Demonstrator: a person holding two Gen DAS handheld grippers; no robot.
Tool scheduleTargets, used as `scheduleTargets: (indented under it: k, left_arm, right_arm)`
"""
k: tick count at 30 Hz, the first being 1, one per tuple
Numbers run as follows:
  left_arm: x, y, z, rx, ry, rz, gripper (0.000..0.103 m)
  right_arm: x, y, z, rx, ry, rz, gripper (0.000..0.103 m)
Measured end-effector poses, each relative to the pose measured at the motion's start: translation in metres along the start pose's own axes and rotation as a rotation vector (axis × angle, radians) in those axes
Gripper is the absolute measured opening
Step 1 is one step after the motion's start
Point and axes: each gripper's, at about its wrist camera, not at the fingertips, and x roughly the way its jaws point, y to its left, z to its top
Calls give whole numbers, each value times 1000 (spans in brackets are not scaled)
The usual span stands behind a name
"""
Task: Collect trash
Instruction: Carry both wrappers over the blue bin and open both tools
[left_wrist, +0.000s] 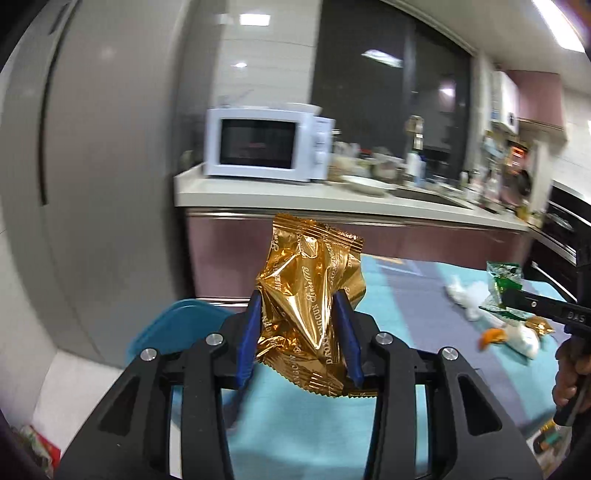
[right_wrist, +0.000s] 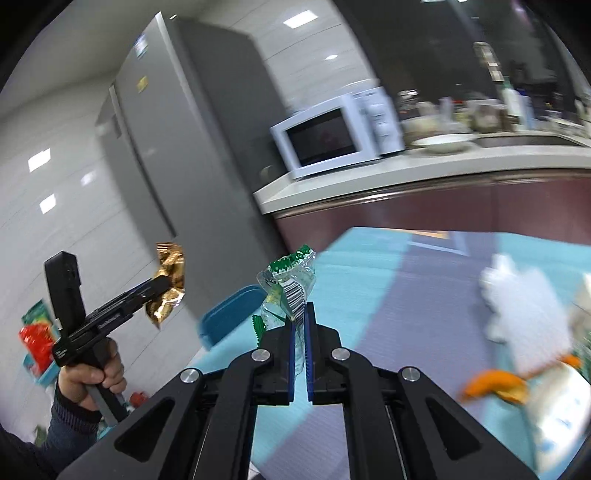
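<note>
Left gripper (left_wrist: 301, 332): carrying the gold wrapper (left_wrist: 310, 306) clear above the near left corner of the table (left_wrist: 317, 435); its blue pads are sitting wide on the crumpled foil, touching both sides, so the hold is looking light.

Right gripper (right_wrist: 302, 332): fingers pressed nearly together, pinching the green-and-clear wrapper (right_wrist: 286, 291) by its lower part, the rest standing up loose above the tips.

Blue bin (left_wrist: 177, 328): its rim is showing just past the table's left edge, below and ahead of both grippers; judging by that, both loads are heading there.

Still on the table: white tissue (right_wrist: 517, 314), an orange peel (right_wrist: 495, 386) and 1 more packet (right_wrist: 561, 406), lying toward the right side, well apart from the bin.

Risk 1: the gold wrapper is springy, and with the pads this loose it could be slipping out short of the bin and landing on the floor.

Risk 2: both views are smearing, so the hands are likely travelling fast; a quick swing could be flicking the thin green wrapper free of its narrow pinch.

Risk 3: the 2 grippers are converging on 1 bin mouth; they could be knocking together, or 1 release could be missing the rim.

Risk 4: light foil may be clinging to a pad instead of dropping.
</note>
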Motion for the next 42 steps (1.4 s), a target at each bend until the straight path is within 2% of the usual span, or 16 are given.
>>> scheduleTargets:
  k: [3, 8, 19, 22, 31, 42]
  left_arm:
    - [-1, 38, -1, -14, 9, 50, 39]
    - [19, 87, -4, -63, 59, 91, 40]
    - [108, 151, -23, -114, 212, 148, 40]
    - [128, 158, -30, -127, 246, 154, 40]
    - [181, 146, -43, -141, 333, 169, 42]
    - [219, 152, -61, -163, 441, 212, 45]
  right_arm:
    - [30, 22, 12, -33, 29, 53, 3]
    - [74, 50, 23, -75, 85, 121, 3]
    - [169, 88, 32, -134, 216, 171, 3]
    - [196, 95, 31, -145, 255, 169, 3]
    - [266, 95, 19, -135, 363, 130, 3]
    - [335, 95, 6, -147, 524, 41, 3]
